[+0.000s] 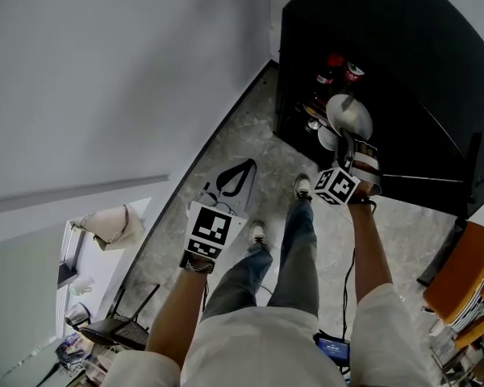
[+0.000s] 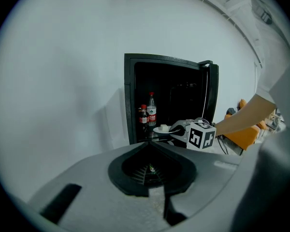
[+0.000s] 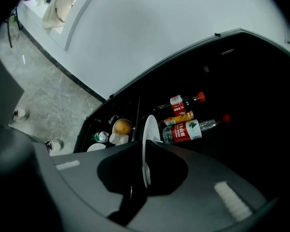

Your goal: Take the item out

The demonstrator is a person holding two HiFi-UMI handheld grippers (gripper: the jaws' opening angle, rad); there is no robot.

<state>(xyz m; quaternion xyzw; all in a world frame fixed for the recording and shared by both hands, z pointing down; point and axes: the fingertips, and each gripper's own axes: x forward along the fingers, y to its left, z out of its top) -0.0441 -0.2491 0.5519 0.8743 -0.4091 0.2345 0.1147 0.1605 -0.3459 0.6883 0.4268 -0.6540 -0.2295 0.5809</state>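
Note:
My right gripper is at the mouth of an open black cabinet, shut on the rim of a white plate. In the right gripper view the plate stands edge-on between the closed jaws of that gripper. Behind it lie two red-capped bottles and a bowl holding a yellow fruit. My left gripper hangs lower left over the floor, shut and empty. In its own view the left gripper points at the cabinet, the plate and the right gripper.
A white wall runs along the left up to the cabinet. An orange chair stands at the right and a black chair at the lower left. The person's legs and shoes are on the grey stone floor.

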